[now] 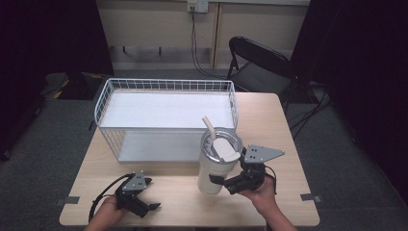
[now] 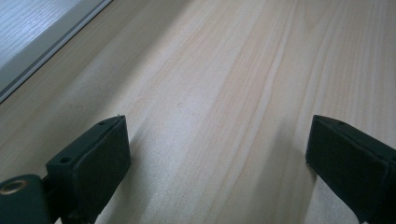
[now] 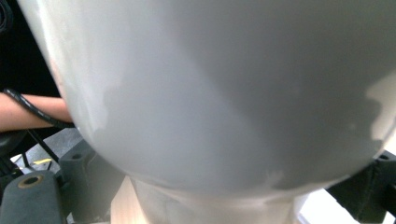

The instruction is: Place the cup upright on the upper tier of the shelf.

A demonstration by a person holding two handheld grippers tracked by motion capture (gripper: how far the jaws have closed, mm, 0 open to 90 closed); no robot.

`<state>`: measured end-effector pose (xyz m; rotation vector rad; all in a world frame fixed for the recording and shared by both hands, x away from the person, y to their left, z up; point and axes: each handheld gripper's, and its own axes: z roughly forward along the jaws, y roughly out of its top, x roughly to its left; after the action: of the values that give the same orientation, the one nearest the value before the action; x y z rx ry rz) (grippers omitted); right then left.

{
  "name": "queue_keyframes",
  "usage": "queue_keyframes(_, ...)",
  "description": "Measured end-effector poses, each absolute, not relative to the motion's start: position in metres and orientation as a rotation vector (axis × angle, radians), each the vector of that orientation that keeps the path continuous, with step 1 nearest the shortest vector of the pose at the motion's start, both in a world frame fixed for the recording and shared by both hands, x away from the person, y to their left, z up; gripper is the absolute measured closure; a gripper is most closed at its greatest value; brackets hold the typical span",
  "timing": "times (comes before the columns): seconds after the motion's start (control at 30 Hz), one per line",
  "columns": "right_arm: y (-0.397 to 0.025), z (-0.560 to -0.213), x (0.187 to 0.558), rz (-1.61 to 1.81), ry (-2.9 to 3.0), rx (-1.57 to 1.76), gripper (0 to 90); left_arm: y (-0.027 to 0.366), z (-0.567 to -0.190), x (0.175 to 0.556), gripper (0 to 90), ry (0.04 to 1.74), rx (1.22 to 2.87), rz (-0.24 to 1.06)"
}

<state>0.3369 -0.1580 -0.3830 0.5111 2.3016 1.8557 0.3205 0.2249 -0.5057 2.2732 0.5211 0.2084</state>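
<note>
Grippers, two. Left gripper (image 1: 150, 198): jaws spread wide, holding nothing, low over the front left of the table (image 1: 168, 190). Right gripper (image 1: 217, 182): jaws closed around the lower body of the tumbler (image 1: 216, 161).

Tumbler, one: white, lidded, with straw, upright at front centre-right.

Table, one: light wood.

Wire basket (image 1: 166, 115), one: white, just behind the tumbler.

Folding chair (image 1: 257, 65), one: black, beyond the far edge, on grey carpet.

Big white plastic cup with lid and straw (image 3: 224, 93) too close, blurry, top cut off; hides black jaw tips.
</note>
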Motion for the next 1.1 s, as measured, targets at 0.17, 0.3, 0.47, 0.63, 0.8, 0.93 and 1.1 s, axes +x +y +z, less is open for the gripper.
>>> queue_keyframes(0.17,-0.159,-0.366,0.341,1.863,2.295,0.504,10.1,0.225,-0.506,0.320,5.9,0.521,2.274,0.209)
queue_keyframes(0.3,-0.160,-0.354,0.343,1.866,2.288,0.509,10.2,0.225,-0.506,0.320,5.9,0.523,2.271,0.208)
queue_keyframes(0.47,-0.160,-0.335,0.345,1.881,2.285,0.500,10.2,0.225,-0.506,0.320,5.9,0.521,2.274,0.209)
queue_keyframes(0.63,-0.160,-0.325,0.349,1.894,2.305,0.511,10.2,0.225,-0.506,0.320,5.9,0.523,2.271,0.207)
queue_keyframes(0.8,-0.161,-0.308,0.350,1.882,2.308,0.521,10.1,0.225,-0.506,0.320,5.9,0.521,2.273,0.209)
queue_keyframes(0.93,-0.162,-0.292,0.354,1.875,2.299,0.530,10.2,0.225,-0.506,0.320,5.9,0.523,2.271,0.208)
queue_keyframes(1.1,-0.162,-0.281,0.357,1.872,2.296,0.537,10.1,0.225,-0.506,0.321,5.9,0.521,2.273,0.209)
